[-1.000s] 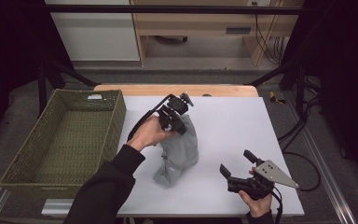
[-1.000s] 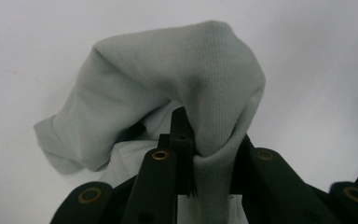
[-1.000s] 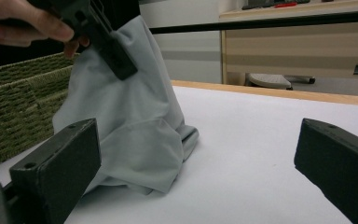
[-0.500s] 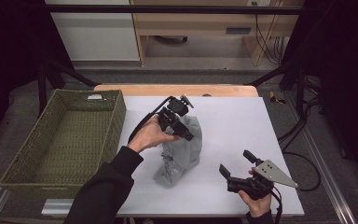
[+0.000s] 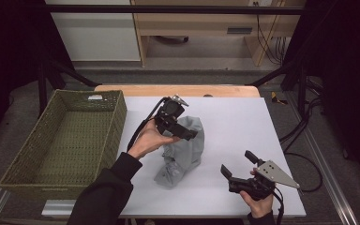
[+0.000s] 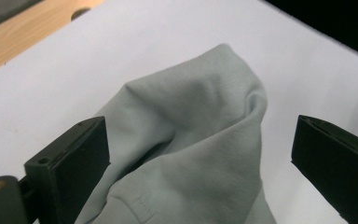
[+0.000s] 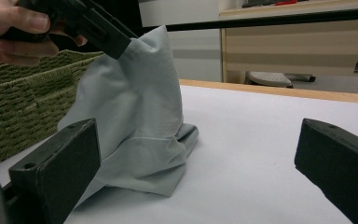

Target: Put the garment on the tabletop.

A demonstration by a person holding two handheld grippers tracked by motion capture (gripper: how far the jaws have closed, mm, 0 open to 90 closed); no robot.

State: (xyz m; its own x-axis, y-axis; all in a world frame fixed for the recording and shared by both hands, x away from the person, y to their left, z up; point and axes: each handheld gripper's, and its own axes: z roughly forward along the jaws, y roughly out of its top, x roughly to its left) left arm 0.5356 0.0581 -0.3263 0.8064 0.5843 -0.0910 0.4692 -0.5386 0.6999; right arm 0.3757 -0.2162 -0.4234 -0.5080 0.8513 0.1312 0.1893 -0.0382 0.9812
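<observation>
The white desk (image 5: 243, 122) carried a grey cloth (image 5: 183, 154) near its centre. The left gripper (image 6: 200, 154) straddled the cloth's peak, jaws released, apparently untouching. The right gripper (image 5: 239, 164), jaws released, rested near the front right corner.

A pale grey cloth (image 5: 182, 150) lies on a white table (image 5: 243, 122) beside an olive-green woven basket (image 5: 63, 140).

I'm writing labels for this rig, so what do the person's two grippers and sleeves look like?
Both grippers are black, each with two flat, blocky black jaws. The left gripper trails a black cable. The right gripper carries a grey three-cornered plate with small holes and also trails a black cable. The left arm wears a dark long sleeve; the hands are bare.
</observation>
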